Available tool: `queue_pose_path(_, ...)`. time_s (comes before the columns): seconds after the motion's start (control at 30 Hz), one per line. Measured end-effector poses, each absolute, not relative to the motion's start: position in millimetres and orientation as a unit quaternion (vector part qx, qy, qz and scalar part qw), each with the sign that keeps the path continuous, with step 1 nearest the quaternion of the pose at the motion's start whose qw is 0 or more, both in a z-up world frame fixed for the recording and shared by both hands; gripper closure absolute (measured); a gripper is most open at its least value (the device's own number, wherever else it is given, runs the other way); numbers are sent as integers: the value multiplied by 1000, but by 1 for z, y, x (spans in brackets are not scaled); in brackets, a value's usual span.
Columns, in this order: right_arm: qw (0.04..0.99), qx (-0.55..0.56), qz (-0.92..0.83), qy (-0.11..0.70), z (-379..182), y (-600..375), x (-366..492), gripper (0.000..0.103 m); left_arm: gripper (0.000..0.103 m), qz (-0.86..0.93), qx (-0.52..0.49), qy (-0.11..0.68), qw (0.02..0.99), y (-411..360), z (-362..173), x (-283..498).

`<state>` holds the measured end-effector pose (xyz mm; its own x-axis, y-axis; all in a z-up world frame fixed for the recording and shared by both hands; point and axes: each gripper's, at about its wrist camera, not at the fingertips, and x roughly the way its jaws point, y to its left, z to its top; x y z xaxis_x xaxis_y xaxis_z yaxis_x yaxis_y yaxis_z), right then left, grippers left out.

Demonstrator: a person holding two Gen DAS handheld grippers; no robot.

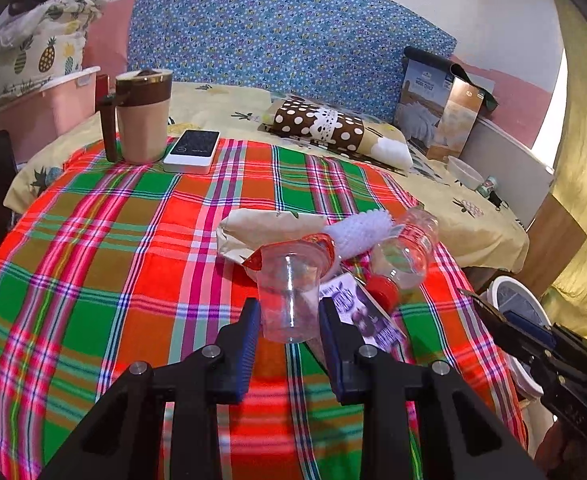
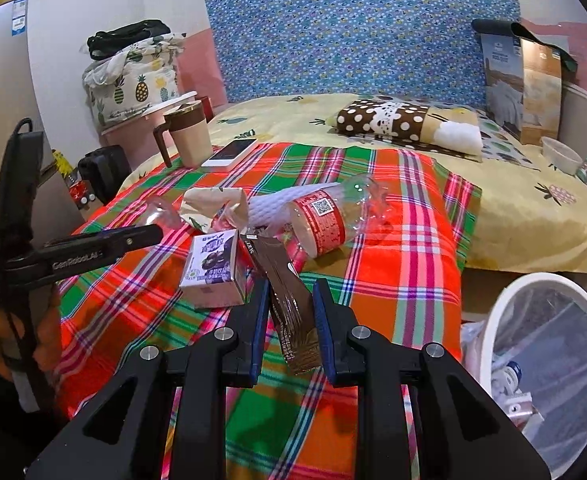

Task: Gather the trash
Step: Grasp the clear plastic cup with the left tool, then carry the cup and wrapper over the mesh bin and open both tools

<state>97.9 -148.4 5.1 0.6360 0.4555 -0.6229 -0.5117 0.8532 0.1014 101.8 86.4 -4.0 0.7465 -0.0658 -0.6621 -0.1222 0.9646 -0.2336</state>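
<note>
- One clear plastic cup (image 1: 289, 292), lying on the plaid cloth (image 1: 93, 264).
- One clear plastic bottle (image 2: 333, 216) with a red label and red cap (image 1: 383, 290).
- One small purple milk carton (image 2: 213, 276).
- One brown wrapper strip (image 2: 289, 304).
- One crumpled cream paper bag (image 1: 261, 228).
- One white bristly brush-like piece (image 1: 361, 228).
- One mug (image 1: 141, 120) with a brown lid.
- One white power bank (image 1: 192, 151).
- One white bin (image 2: 545, 368) beside the bed.
- Two pairs of tongs: left (image 1: 289, 320), right (image 2: 287, 300).

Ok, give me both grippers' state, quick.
Left gripper: open, straddling the clear plastic cup, not clamped on it.
Right gripper: open, around the brown wrapper; no grip visible.
</note>
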Motion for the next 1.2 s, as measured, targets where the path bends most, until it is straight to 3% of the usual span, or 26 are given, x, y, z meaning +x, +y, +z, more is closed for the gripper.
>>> queue_pose_path(0.5,914,-30,243,324,10,-171,80,78,73,-31,-98,347,932,37,13,67)
queue_pose_path(1.2,933,9,163,320,7,-246,76,78,73,-119,-47,358,925,-55,14,89)
